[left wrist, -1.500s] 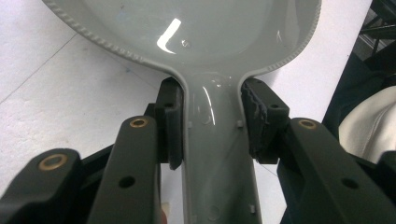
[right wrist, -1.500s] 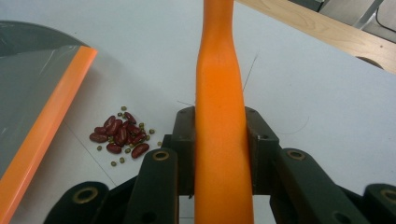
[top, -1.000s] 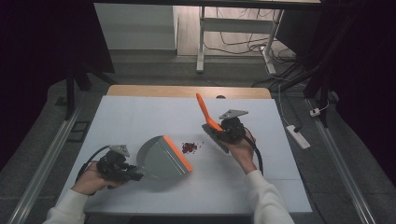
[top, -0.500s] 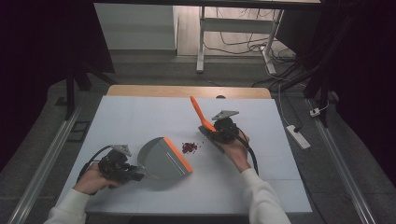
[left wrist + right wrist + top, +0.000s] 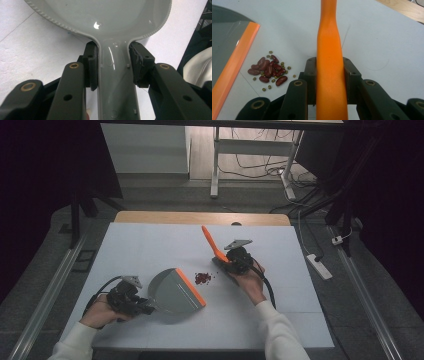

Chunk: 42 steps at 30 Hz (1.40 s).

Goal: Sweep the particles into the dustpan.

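A grey dustpan (image 5: 172, 290) with an orange front lip (image 5: 192, 290) lies on the white table (image 5: 150, 245), its mouth facing a small heap of red and green beans (image 5: 202, 278). My left gripper (image 5: 147, 307) is shut on the dustpan's grey handle (image 5: 113, 82), pads (image 5: 91, 65) pressing both sides. My right gripper (image 5: 227, 260), just right of the beans (image 5: 268, 70), is shut on an orange brush handle (image 5: 329, 50) that slants up and away to the left (image 5: 210, 242). The gripper hides the brush's lower end.
A bare wooden strip (image 5: 200, 217) runs along the table's far edge. Metal rails (image 5: 50, 290) flank both sides of the table. A white power strip (image 5: 320, 266) lies on the floor at the right, with desk legs and cables (image 5: 240, 165) behind.
My right gripper has shifted a little left and nearer, toward the beans, with the orange handle in it. The left gripper and dustpan have stayed put.
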Each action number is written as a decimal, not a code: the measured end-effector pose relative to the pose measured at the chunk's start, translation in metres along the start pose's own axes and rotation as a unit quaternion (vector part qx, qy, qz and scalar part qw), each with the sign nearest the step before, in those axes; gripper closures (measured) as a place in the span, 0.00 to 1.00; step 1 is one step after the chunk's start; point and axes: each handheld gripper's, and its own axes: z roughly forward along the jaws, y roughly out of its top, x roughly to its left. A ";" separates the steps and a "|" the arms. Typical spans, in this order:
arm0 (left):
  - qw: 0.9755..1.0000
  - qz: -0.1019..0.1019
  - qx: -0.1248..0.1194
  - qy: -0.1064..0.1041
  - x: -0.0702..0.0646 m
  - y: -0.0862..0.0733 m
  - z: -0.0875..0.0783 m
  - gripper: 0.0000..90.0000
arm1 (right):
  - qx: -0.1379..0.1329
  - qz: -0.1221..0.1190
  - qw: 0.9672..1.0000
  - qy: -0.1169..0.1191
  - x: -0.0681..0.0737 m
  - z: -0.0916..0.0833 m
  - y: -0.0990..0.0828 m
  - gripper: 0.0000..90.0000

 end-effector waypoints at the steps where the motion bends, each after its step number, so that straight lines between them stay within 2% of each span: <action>1: 1.000 -0.001 0.000 0.000 0.000 0.000 0.000 0.69 | 0.001 -0.003 1.000 0.002 0.001 0.001 0.000 0.78; 36: 1.000 -0.004 0.001 -0.001 -0.001 0.000 0.003 0.69 | -0.002 -0.041 0.999 0.026 0.035 0.014 0.011 0.78; 42: 1.000 -0.004 0.001 -0.002 -0.001 0.000 0.003 0.69 | -0.003 -0.037 0.999 0.037 0.037 0.015 0.011 0.78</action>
